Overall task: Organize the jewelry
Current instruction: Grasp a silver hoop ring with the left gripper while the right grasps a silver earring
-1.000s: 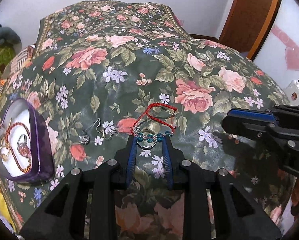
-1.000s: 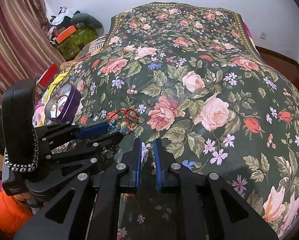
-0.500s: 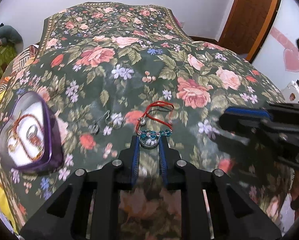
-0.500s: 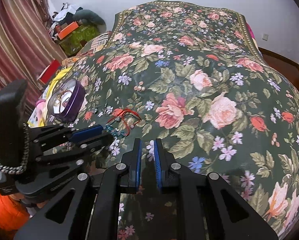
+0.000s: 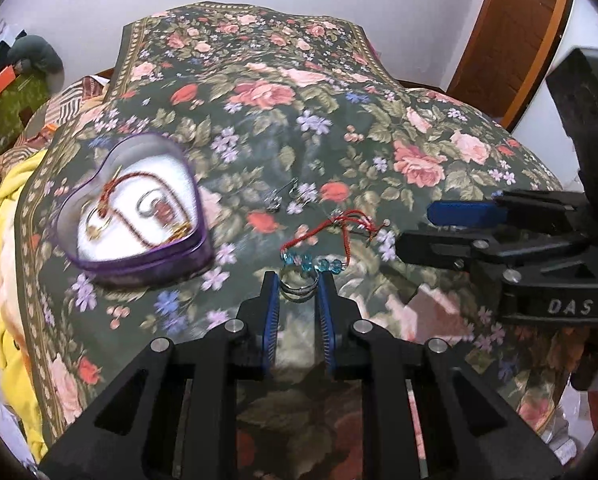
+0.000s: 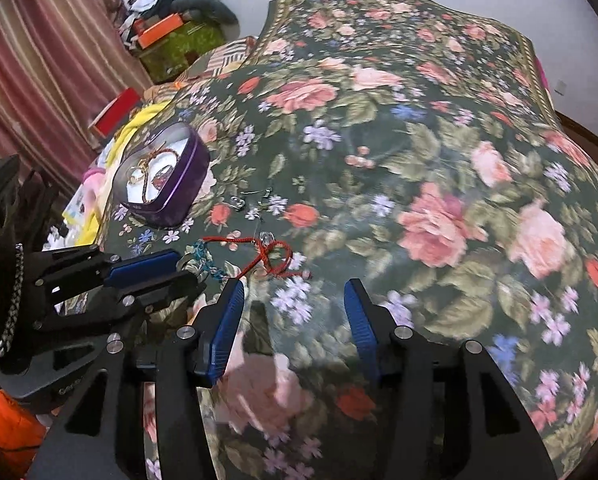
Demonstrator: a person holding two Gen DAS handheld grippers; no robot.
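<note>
My left gripper point(image 5: 299, 290) is shut on a silver ring point(image 5: 299, 289) held between its blue pads, just above the floral bedspread. A red cord bracelet with turquoise beads point(image 5: 319, 240) lies right in front of it; it also shows in the right wrist view point(image 6: 267, 254). A purple heart-shaped tin point(image 5: 133, 210) with a white lining holds a chain and a ring, to the left. Small silver earrings point(image 5: 287, 196) lie between the tin and the bracelet. My right gripper point(image 6: 293, 300) is open and empty, just right of the bracelet.
The floral bedspread point(image 6: 419, 160) covers the whole bed. Yellow cloth point(image 5: 7, 208) and clutter lie past the bed's left edge. A wooden door point(image 5: 511, 36) stands at the back right. Boxes point(image 6: 171, 36) and a curtain point(image 6: 39, 80) stand at the far left.
My left gripper closed on the ring and moved left, nearer the heart tin. My right gripper went from shut to open and came closer to the bracelet.
</note>
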